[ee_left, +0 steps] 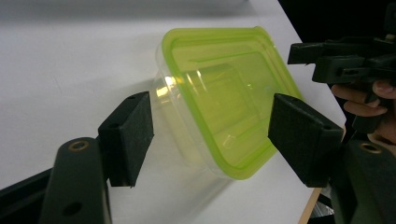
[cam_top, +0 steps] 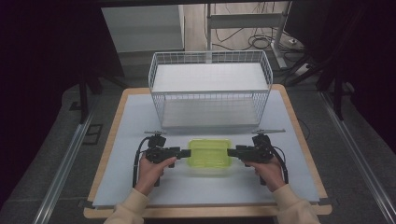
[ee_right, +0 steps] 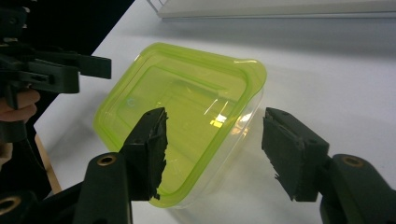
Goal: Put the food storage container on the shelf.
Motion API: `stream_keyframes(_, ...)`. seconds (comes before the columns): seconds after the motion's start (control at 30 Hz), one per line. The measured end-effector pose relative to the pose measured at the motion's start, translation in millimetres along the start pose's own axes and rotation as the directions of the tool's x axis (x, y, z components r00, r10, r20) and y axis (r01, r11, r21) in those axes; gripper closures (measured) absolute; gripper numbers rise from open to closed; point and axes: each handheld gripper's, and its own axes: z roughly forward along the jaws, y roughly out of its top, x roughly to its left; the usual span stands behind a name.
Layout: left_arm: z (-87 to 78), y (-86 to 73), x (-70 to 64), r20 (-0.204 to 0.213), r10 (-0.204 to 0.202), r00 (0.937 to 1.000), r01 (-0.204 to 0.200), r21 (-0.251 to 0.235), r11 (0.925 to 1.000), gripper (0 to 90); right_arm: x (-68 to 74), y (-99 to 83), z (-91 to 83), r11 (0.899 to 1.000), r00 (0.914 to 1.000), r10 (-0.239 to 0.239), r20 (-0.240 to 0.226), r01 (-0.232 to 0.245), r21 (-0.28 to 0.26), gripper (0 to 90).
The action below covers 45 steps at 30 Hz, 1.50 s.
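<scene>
**Desk:** Flanking a green-lidded container [cam_top: 209,153] from either end, two hand-held grippers meet at mid-table. Is that how the caption starts?

**Photographer:** Yes. The container sits flat on the white table cover [cam_top: 130,121], just in front of the wire basket [cam_top: 210,88], and the left gripper [cam_top: 185,153] and right gripper [cam_top: 232,152] point at its opposite short ends.

**Desk:** Are they holding it?

**Photographer:** Not that I can see. In the left gripper view the jaws stand wide, one pad [ee_left: 127,135] to each side of the near end with daylight on both sides. The right gripper view shows the same: spread jaws straddling a corner, pads [ee_right: 150,147] apart from the lid.

**Desk:** Why the mirrored approach?

**Photographer:** My reading is that a broad, light tub is steadier pinched at both ends than at one. The basket standing open right behind it looks like the likely destination.
</scene>
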Motion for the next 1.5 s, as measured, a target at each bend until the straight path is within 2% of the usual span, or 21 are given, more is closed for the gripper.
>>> stream_keyframes(0.37,15.5,1.4,7.0,0.023,-0.045,0.9987,0.044,0.042,0.9982,39.3,-5.0,-2.2,9.4,0.999,0.9992,0.039,-0.009,-0.038,0.037,47.5)
stream_keyframes(0.63,23.6,0.4,7.6,0.054,-0.054,0.9971,0.049,0.078,0.9958,48.4,-8.9,-5.0,13.0,0.995,0.9958,0.083,-0.037,-0.081,0.057,53.5)
stream_keyframes(0.67,24.1,0.2,8.0,0.061,-0.048,0.9970,0.043,0.085,0.9954,53.8,-10.1,-6.0,14.9,0.994,0.9939,0.096,-0.054,-0.093,0.064,55.6)
stream_keyframes(0.8,25.2,-0.5,8.6,0.058,-0.048,0.9971,0.042,0.100,0.9941,59.1,-10.5,-7.1,17.1,0.993,0.9927,0.102,-0.063,-0.098,0.074,60.2)
stream_keyframes(0.97,24.2,-3.9,11.2,0.067,-0.075,0.9949,0.069,0.089,0.9936,70.5,-10.5,-9.2,18.9,0.992,0.9928,0.109,-0.049,-0.106,0.076,68.0)
stream_keyframes(1.03,22.9,-4.7,11.2,0.072,-0.079,0.9943,0.073,0.087,0.9936,72.4,-10.5,-9.2,17.8,0.991,0.9918,0.117,-0.052,-0.113,0.075,70.2)
stream_keyframes(1.13,21.4,-5.9,8.3,0.062,-0.069,0.9957,0.063,0.082,0.9946,73.2,-10.0,-9.2,16.5,0.989,0.9898,0.131,-0.055,-0.127,0.073,71.7)
stream_keyframes(1.3,17.3,-6.4,5.0,0.077,-0.052,0.9957,0.046,0.070,0.9965,76.6,-9.5,-8.2,11.2,0.988,0.9872,0.146,-0.065,-0.142,0.055,76.3)
stream_keyframes(1.5,12.4,-5.3,-0.6,0.077,-0.030,0.9966,0.026,0.052,0.9983,80.5,-9.0,-7.0,7.0,0.988,0.9866,0.148,-0.068,-0.145,0.044,79.4)
